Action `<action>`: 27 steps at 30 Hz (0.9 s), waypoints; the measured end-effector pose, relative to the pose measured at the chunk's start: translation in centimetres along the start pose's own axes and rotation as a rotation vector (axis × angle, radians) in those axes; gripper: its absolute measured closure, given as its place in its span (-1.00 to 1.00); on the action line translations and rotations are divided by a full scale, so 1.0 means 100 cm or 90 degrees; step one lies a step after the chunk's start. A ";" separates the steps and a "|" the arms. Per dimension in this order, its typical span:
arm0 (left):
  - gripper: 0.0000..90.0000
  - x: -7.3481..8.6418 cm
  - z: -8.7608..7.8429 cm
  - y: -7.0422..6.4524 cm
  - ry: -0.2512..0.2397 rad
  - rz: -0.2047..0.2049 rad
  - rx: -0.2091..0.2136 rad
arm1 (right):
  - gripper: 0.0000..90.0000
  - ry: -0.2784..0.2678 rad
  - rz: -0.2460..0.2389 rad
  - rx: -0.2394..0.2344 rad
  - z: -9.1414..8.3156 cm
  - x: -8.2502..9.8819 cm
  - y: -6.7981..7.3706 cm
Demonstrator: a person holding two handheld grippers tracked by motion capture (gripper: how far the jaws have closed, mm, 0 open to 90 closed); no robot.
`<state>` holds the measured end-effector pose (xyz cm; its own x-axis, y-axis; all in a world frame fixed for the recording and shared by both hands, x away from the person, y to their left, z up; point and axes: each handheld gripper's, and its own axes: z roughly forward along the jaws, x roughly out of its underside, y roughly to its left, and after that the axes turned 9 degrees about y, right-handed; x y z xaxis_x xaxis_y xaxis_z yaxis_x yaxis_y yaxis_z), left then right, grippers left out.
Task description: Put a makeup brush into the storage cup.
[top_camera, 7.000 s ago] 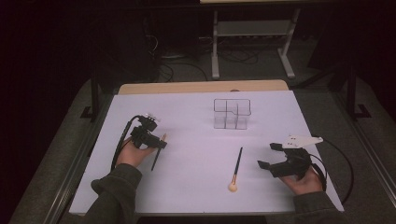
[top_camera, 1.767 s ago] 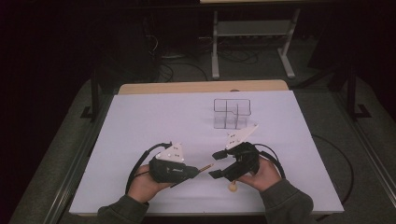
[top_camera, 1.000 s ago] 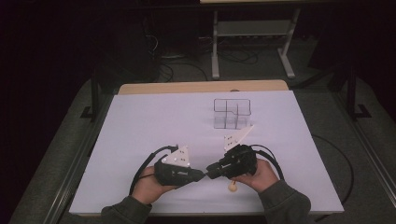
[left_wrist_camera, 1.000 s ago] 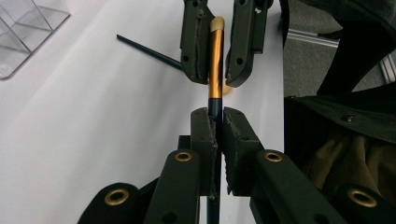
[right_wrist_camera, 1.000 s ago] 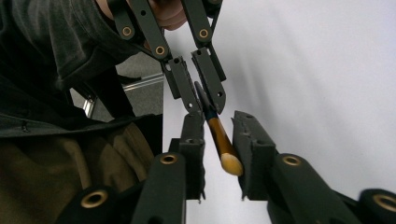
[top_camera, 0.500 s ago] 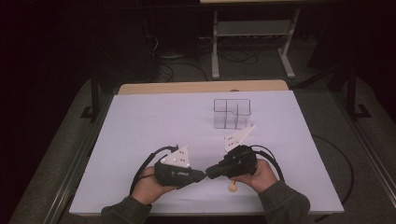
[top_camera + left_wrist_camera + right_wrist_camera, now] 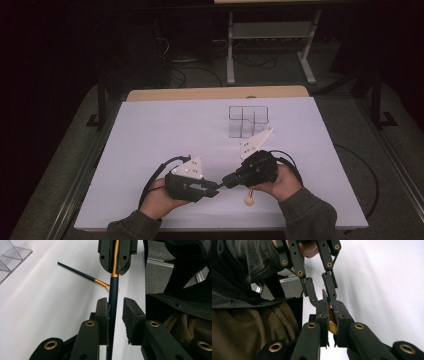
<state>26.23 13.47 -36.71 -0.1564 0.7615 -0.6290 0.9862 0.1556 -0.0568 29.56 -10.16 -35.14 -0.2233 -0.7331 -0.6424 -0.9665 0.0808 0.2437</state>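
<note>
The right gripper clamps its jaws on the gold ferrule of a dark-handled brush. The left gripper has just been opening: the handle lies between its jaws, against one pad, clear of the other. A second brush lies on the white table beyond the fingertips.

left tool just opening, right tool clamped

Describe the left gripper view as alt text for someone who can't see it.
A dark blue makeup brush with a gold ferrule runs between the left gripper, whose jaws have just opened off it, and the right gripper clamped on the ferrule. A second brush lies on the white table, near a clear organizer.
</note>
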 end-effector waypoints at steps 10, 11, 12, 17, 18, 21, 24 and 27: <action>0.66 -0.001 -0.001 0.000 -0.012 -0.015 -0.002 | 0.85 0.023 -0.015 -0.001 0.003 -0.011 0.000; 0.68 0.000 -0.002 0.000 -0.012 -0.017 -0.002 | 0.85 0.022 -0.019 -0.002 0.003 -0.011 -0.001; 0.68 0.000 -0.001 0.000 -0.014 -0.019 0.000 | 0.85 0.022 -0.021 -0.001 0.004 -0.012 -0.001; 0.68 0.000 -0.001 0.001 -0.003 -0.013 -0.002 | 0.85 0.027 -0.020 -0.003 0.005 -0.013 -0.001; 0.69 0.000 -0.001 0.000 -0.004 -0.015 -0.001 | 0.85 0.027 -0.021 -0.004 0.005 -0.014 -0.001; 0.71 0.000 0.000 0.001 -0.001 -0.014 -0.001 | 0.85 0.032 -0.020 -0.005 0.005 -0.014 -0.001; 0.80 0.000 -0.001 0.001 0.001 -0.013 -0.001 | 0.85 0.033 -0.023 -0.007 0.006 -0.014 0.000; 0.82 0.001 0.000 0.001 -0.001 -0.012 0.002 | 0.85 0.033 -0.027 -0.008 0.006 -0.015 0.000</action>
<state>26.32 13.57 -36.76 -0.1750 0.7571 -0.6295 0.9832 0.1685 -0.0707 29.85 -8.64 -34.65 -0.1747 -0.7695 -0.6143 -0.9733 0.0405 0.2260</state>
